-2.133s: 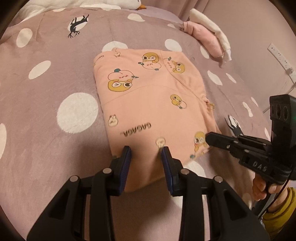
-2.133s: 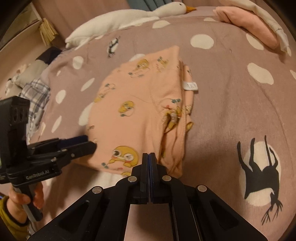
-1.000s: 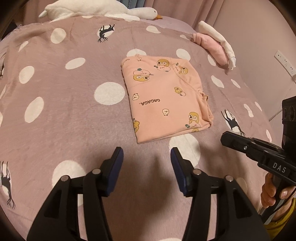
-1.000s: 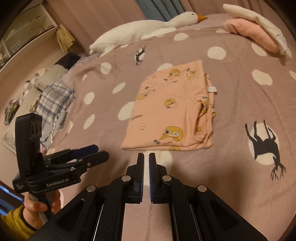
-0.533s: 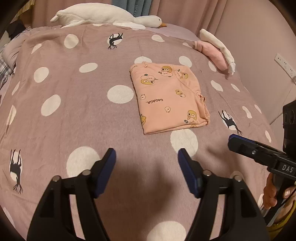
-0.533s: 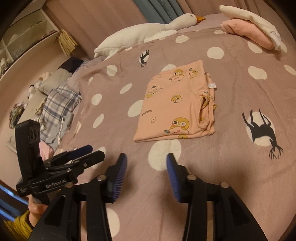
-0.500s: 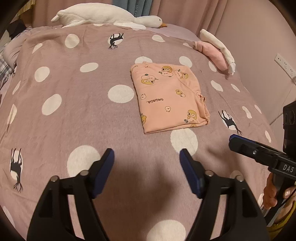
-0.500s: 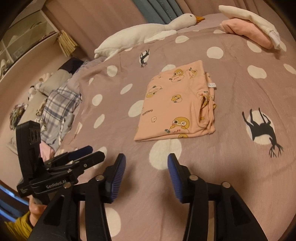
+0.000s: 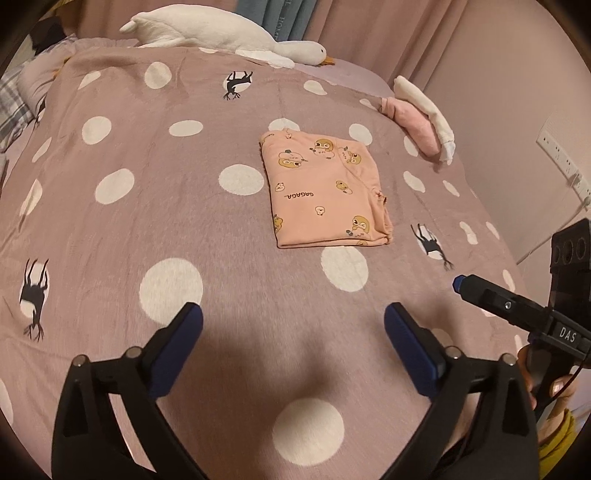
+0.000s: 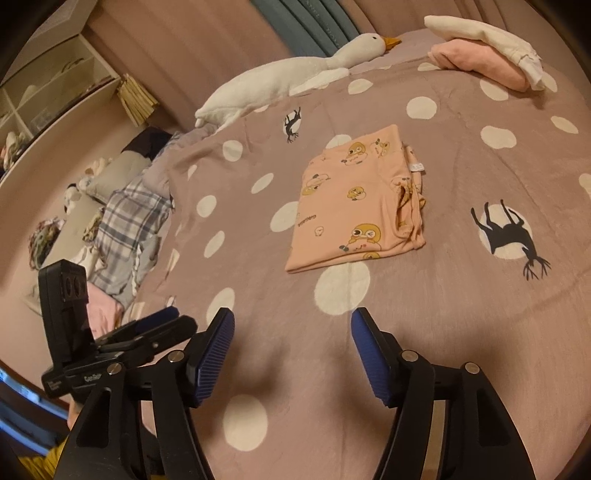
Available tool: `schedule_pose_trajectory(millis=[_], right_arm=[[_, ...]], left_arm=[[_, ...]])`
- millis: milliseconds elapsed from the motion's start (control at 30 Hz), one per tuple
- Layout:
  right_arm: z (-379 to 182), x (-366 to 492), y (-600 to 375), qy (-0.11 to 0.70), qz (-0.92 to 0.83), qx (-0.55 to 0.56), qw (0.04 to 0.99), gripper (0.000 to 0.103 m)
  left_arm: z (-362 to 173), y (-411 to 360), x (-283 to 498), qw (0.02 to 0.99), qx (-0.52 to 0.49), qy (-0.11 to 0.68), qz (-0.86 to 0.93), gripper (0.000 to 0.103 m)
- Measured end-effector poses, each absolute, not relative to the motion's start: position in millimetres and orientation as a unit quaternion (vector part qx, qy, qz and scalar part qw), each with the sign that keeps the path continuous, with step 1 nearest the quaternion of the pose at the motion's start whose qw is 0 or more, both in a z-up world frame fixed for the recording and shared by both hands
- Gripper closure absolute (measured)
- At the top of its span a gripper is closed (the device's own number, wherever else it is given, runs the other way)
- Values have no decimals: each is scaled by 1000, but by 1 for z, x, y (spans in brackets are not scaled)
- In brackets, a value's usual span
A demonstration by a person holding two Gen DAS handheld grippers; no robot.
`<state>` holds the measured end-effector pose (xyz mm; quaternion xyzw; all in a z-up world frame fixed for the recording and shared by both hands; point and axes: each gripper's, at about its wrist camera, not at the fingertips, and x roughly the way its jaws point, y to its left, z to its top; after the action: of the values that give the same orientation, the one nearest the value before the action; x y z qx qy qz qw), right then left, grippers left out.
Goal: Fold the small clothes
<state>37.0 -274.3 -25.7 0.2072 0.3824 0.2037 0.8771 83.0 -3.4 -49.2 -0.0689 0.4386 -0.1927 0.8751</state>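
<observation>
The garment lies folded into a neat peach rectangle on the bedspread, a little right of the bed's middle in the left wrist view. Its near edge is a clean fold; its right side shows stacked layers and a small bunched hem, with a white label peeping out at the far corner in the right wrist view. It looks finished: flat, squared, nothing trailing, which would be why nothing holds it.

The left gripper hangs over bare bedspread well short of the garment, its jaws opening to a wide spread with nothing between them. The right gripper is likewise back from the cloth, jaws opening and empty. Each shows in the other's camera, side by side, with a hand in a yellow cuff on the right one's handle.

Around the garment there is open bedspread on every side. Farther off, a plush goose lies along the far edge, a pink and white bundle sits by the wall on the right, and plaid cloth crowds the left edge. I judge the near and left areas the freest for laying out another piece.
</observation>
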Motion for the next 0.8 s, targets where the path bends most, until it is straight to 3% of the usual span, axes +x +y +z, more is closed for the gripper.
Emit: schedule_pose_trajectory(millis=[667,800], right_arm=[[-20,-11,-294,337,183,285,878,13],[-17,-17,-299,316,173,292,886,1]], left_arm=[[-25,27,30,851,-213,381,-292,0],[-22,28,23,853,-222,353,-314,0]])
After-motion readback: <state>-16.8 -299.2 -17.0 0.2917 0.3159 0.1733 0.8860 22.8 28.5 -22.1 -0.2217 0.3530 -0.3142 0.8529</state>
